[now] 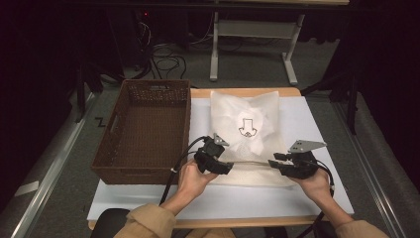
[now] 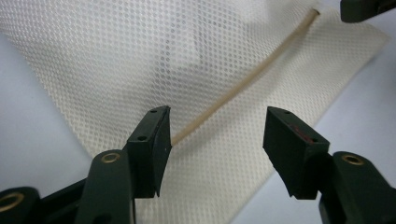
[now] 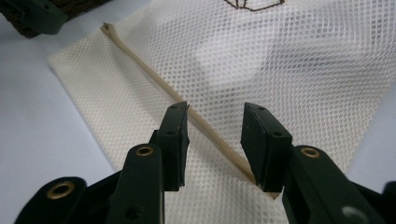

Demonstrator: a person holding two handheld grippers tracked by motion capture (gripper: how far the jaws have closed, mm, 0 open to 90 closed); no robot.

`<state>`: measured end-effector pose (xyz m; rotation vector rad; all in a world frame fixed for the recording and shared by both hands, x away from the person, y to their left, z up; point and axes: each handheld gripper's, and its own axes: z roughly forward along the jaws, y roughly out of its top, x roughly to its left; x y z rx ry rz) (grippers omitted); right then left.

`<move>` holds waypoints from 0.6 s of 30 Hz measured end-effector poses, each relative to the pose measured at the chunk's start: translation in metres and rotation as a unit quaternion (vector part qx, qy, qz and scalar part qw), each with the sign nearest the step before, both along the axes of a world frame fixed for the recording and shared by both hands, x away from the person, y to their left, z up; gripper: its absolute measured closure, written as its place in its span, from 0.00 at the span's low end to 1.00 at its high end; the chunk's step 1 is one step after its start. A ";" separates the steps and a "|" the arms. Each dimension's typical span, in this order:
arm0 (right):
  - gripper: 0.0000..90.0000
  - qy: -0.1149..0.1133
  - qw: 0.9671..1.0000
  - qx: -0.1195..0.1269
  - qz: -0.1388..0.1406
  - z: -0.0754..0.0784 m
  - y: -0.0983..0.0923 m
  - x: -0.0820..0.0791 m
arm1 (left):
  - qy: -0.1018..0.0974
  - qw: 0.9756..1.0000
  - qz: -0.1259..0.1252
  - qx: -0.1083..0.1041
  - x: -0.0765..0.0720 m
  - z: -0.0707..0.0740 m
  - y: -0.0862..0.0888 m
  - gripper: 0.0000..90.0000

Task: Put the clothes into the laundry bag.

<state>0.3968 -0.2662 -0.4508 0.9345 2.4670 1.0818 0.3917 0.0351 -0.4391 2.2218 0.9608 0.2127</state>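
Mesh bag (image 1: 246, 134): near edge hidden behind both tongs, high view | Brown print (image 3: 254, 4): cut off by top edge, right gripper view | Basket (image 3: 28, 23): only a blurred corner visible

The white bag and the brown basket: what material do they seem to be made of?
The white bag looks like a fine synthetic mesh, matte: small regular holes cover it, and a beige zipper-like strip runs along its edge. The brown basket looks like woven wicker or rattan, possibly plastic imitation: braided strands show on its walls.

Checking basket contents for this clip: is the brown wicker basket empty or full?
Empty: the high view shows the wicker basket with its woven floor bare, nothing inside.
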 end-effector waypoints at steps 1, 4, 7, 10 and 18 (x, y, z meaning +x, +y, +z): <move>0.68 -0.001 1.000 -0.002 0.001 0.002 -0.001 -0.003 | 0.003 1.000 -0.001 -0.006 -0.003 0.002 0.003 0.47; 0.66 -0.004 1.000 0.003 0.005 0.005 -0.002 -0.007 | 0.005 1.000 -0.004 -0.011 -0.009 0.007 0.008 0.47; 0.63 -0.008 1.000 0.017 0.010 0.010 -0.002 -0.015 | 0.000 1.000 -0.005 -0.016 -0.016 0.011 0.016 0.46; 0.63 -0.005 1.000 0.019 0.022 0.009 0.002 -0.023 | 0.002 1.000 -0.007 -0.027 -0.025 0.010 0.023 0.46; 0.61 -0.004 0.999 0.023 0.045 0.005 0.011 -0.038 | 0.000 0.999 -0.012 -0.033 -0.040 0.003 0.036 0.45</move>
